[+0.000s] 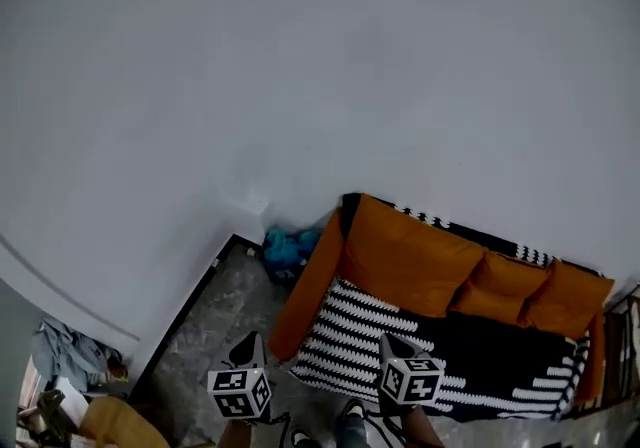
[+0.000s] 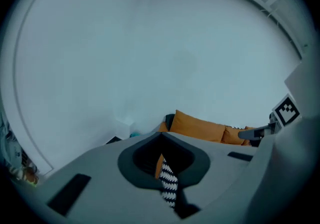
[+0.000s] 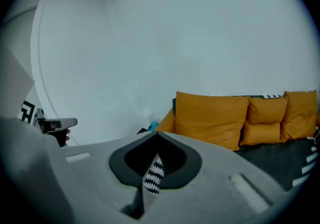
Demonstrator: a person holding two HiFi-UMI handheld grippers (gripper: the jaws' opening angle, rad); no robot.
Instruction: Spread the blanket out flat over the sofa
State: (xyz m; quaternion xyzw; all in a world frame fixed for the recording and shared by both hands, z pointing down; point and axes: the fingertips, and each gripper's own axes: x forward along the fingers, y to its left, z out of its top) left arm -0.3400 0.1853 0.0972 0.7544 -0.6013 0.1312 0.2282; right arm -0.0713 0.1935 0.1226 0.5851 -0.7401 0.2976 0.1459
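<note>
- The left tool (image 1: 249, 343) is clamped shut on a pinch of the blanket (image 1: 470, 361); black-and-white zigzag cloth shows between its closed jaws.
- The right tool (image 1: 391, 342) is closed the same way, with a strip of the zigzag cloth nipped between its jaws.
- The blanket lies just ahead of both tools, across the seat of the sofa (image 1: 308, 288) and below the orange cushions (image 1: 415, 258).
- The task looks nearly done, since the seat appears covered end to end and fairly flat.
- What is left, as I judge it, is to draw the front edge taut, lay it down and let go.
</note>
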